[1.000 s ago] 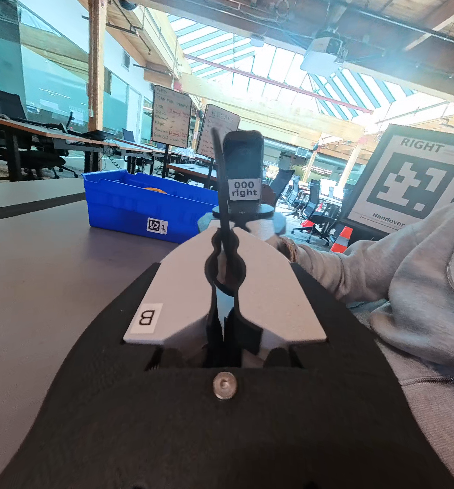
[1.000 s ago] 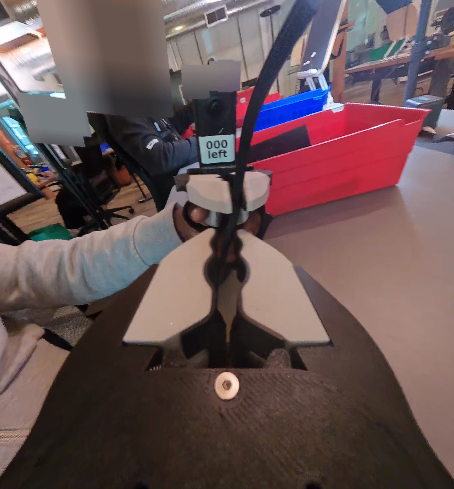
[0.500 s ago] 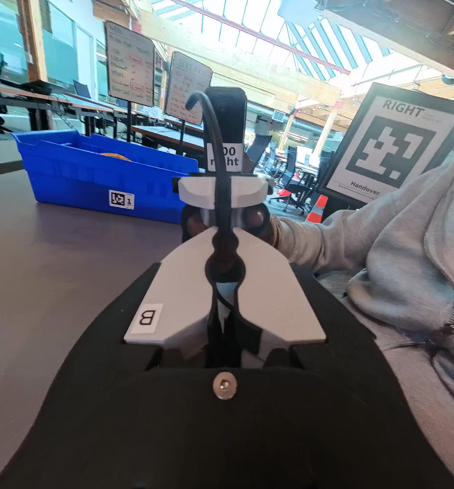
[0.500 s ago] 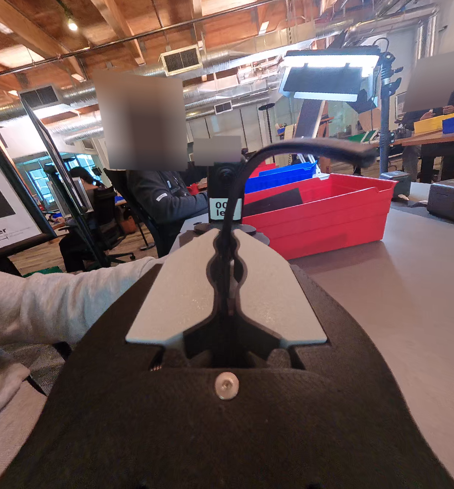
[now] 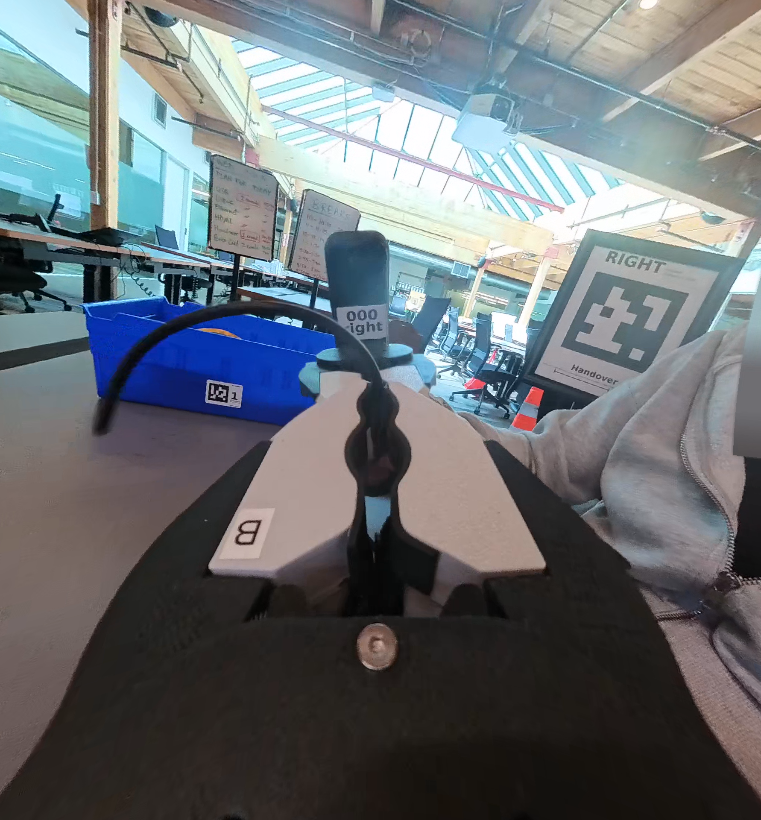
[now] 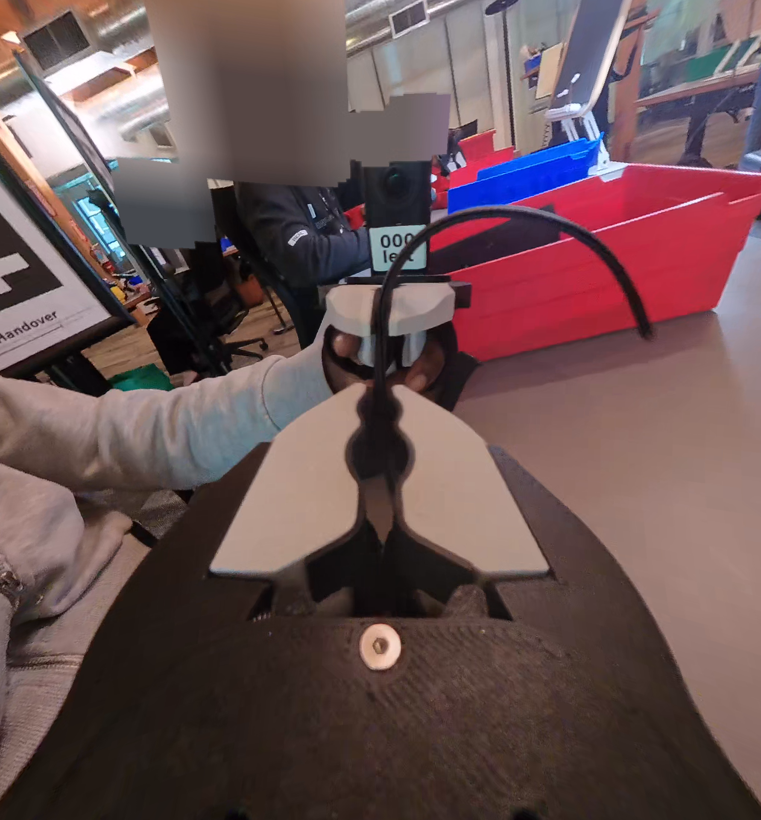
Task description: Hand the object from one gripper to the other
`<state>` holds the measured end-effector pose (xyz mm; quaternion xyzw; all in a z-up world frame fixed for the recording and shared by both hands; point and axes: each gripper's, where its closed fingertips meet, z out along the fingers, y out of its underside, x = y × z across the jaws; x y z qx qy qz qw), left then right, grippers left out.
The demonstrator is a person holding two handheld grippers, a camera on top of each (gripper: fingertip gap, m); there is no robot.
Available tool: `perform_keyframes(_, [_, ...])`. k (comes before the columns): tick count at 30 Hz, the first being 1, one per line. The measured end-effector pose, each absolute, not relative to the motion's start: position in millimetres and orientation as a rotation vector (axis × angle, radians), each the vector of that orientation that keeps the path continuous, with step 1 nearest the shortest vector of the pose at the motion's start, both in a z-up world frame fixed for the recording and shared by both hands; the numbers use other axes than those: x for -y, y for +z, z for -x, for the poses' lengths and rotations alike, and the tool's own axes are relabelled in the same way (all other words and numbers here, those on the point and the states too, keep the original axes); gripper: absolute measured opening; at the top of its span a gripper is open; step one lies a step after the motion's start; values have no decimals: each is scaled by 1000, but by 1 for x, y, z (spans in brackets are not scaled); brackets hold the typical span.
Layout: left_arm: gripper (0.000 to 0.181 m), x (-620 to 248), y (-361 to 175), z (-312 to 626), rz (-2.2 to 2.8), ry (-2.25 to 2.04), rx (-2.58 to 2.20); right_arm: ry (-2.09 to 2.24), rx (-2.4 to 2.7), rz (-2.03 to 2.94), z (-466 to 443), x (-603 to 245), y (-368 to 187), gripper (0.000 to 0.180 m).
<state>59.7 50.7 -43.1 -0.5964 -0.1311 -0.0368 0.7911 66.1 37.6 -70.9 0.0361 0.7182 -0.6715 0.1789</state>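
A thin black cable (image 5: pixel 219 313) runs between my two grippers, which face each other tip to tip above the grey table (image 5: pixel 50 510). My left gripper (image 5: pixel 376 392) is shut on the cable, which arcs up and to the left, with its free end drooping near the table. The right gripper (image 5: pixel 367 377) shows just behind it. In the right wrist view my right gripper (image 6: pixel 376 392) is also shut on the cable (image 6: pixel 547 219). There it rises past the left gripper (image 6: pixel 387 306) and arcs to the right.
A blue bin (image 5: pixel 183 359) stands on the table at the left. A red bin (image 6: pixel 591 284) stands at the right, with blue bins (image 6: pixel 525 179) behind it. A framed marker board (image 5: pixel 627 310) stands nearby. Grey sleeves (image 6: pixel 148 426) reach in. A person sits in the background. The grippers are tip to tip, or close to it.
The cable's free end has swung from standing upright to drooping sideways in a long arc. Both grippers stay shut and close together; the views have tilted.
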Motion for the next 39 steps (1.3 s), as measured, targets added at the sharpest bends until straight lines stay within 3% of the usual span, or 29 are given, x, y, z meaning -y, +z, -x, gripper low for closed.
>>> perform_keyframes(3, [7,-50,-40,-59,1259,-82,287,-1941,-2025,-50,-70,-38,-67,5])
perform_keyframes(6, [31,-54,-45,-57,1297,-71,309,-2058,-1891,-104,-64,-42,-49,5])
perform_keyframes(8, [34,-64,-54,-61,1364,-70,290,-2152,-1780,-164,-56,-44,-39,5])
perform_keyframes(14, [22,-80,-72,-58,1465,-20,299,-2213,-1783,-163,-59,-34,-39,5])
perform_keyframes(16, [8,-78,-69,-61,1450,-32,269,-2218,-1815,-151,-61,-31,-42,5])
perform_keyframes(19, [6,-77,-68,-62,1462,-12,260,-2227,-1812,-174,-58,-32,-41,6])
perform_keyframes(24, [6,-57,-48,-61,1340,-20,259,-2138,-1908,-196,-51,-42,-45,34])
perform_keyframes(27, [5,-53,-44,-60,1306,-35,273,-1941,-2019,-114,-60,-44,-63,39])
perform_keyframes(29, [6,-53,-46,-58,1315,-28,279,-1881,-2057,-92,-64,-42,-71,34])
perform_keyframes(31, [6,-54,-45,-60,1312,-39,275,-1884,-2121,-55,-65,-39,-78,7])
perform_keyframes(34, [9,-52,-42,-57,1287,-20,288,-1951,-2147,-25,-64,-38,-75,6])
perform_keyframes(36, [27,-54,-44,-56,1300,-11,299,-2024,-2055,-67,-61,-40,-63,5])
perform_keyframes(39, [32,-65,-58,-59,1391,-41,299,-2141,-1910,-115,-56,-44,-47,5])
